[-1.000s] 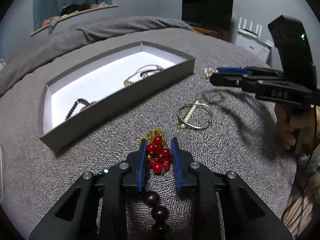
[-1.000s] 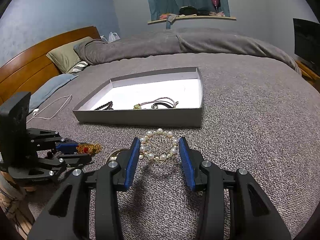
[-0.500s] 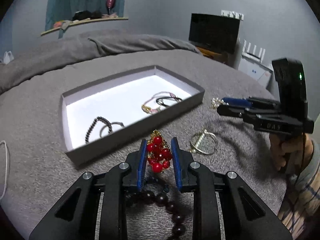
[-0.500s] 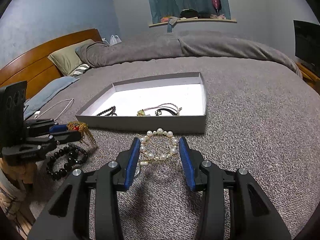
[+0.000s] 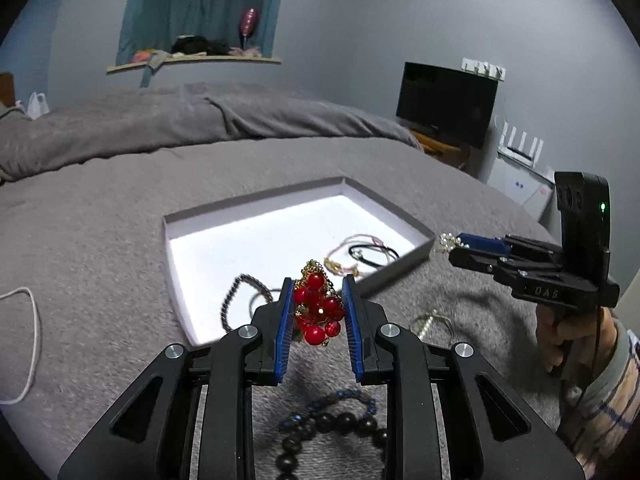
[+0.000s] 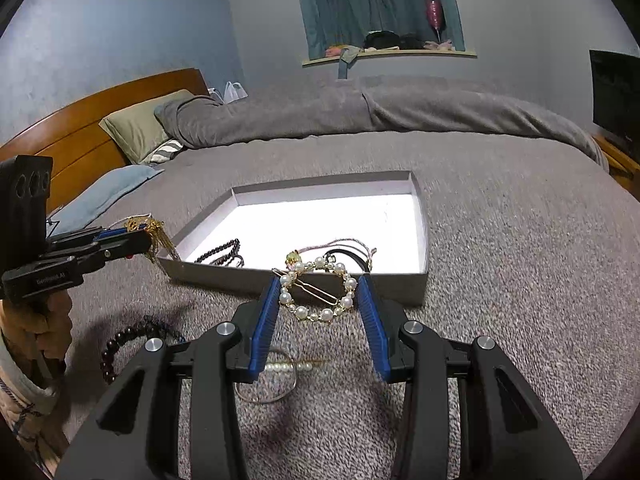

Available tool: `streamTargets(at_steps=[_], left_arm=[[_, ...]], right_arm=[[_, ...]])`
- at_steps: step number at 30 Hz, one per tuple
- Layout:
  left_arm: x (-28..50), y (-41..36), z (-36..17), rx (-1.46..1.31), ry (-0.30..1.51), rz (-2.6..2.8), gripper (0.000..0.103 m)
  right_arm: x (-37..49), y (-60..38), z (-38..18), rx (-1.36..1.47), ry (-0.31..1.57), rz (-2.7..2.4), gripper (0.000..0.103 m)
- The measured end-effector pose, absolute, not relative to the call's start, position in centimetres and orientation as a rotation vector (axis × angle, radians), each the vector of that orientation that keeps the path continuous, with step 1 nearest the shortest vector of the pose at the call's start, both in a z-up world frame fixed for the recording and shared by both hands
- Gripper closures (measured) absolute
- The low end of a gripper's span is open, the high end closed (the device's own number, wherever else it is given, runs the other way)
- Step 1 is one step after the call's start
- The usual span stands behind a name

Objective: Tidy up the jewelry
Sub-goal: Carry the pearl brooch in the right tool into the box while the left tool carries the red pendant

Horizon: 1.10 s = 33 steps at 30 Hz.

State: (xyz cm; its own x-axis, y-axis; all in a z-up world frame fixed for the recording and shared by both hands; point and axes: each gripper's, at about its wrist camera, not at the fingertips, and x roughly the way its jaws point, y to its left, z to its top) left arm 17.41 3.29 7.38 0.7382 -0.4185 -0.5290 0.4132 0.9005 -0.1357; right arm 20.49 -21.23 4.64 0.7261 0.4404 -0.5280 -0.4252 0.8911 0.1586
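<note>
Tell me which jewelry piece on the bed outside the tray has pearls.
The gold hoop clip crossed by a pearl bar, lying beneath the right gripper. The dark bead bracelet beside it has none.

Both tongs are black frames with blue ribbed pads [image 5: 283,332] and silver screws. Right tongs [image 5: 454,246] show a green light. Striped sleeve [image 5: 618,390] at wrist

- Left gripper [image 5: 316,304]: black frame, blue pads, clamped on a cluster of red beads [image 5: 318,312] with gold chain.
- Right gripper [image 6: 320,296]: the same black and blue, holding a pearl hoop clip [image 6: 316,292] — white pearls on gold wire.
- Tray [image 6: 424,276]: grey walls, bright white floor.
- Bedspread [image 6: 500,280]: speckled grey.
- Bead bracelet [image 6: 120,344] near the bedspread's near edge — dark brown, almost black.
- Sleeve [image 5: 612,392]: pale, thin blue check.
</note>
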Motion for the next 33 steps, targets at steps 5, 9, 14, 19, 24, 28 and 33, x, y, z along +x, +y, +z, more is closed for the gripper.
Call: streamTargets(at_steps=[5, 9, 14, 19, 24, 28, 33], left_arm=[[17.9, 3.7, 7.7, -0.017, 0.572, -0.443, 0.078], [18.4, 3.7, 7.8, -0.024, 0.563, -0.429, 0.078], [18.8, 3.7, 7.9, -0.024, 0.533, -0.418, 0.078], [20.0, 3.9, 7.8, -0.027, 0.52, -0.385, 0.078], [21.0, 4.5, 7.7, -0.053, 0.51, -0.389, 0.078], [21.7, 4.8, 8.0, -0.079, 0.499, -0.407, 0.078], [22.9, 4.7, 7.6, -0.071, 0.508, -0.403, 0.078]], right_arm=[[21.3, -21.1, 5.0, 0.025, 0.58, 0.478, 0.063], [22.4, -21.0, 5.4, 0.032, 0.57, 0.471, 0.063], [23.8, -21.4, 5.4, 0.045, 0.558, 0.453, 0.063], [25.1, -21.8, 5.2, 0.065, 0.558, 0.436, 0.063], [26.0, -21.7, 5.2, 0.077, 0.555, 0.426, 0.063], [26.9, -21.3, 5.3, 0.08, 0.542, 0.427, 0.063], [28.2, -20.4, 5.1, 0.06, 0.547, 0.42, 0.063]])
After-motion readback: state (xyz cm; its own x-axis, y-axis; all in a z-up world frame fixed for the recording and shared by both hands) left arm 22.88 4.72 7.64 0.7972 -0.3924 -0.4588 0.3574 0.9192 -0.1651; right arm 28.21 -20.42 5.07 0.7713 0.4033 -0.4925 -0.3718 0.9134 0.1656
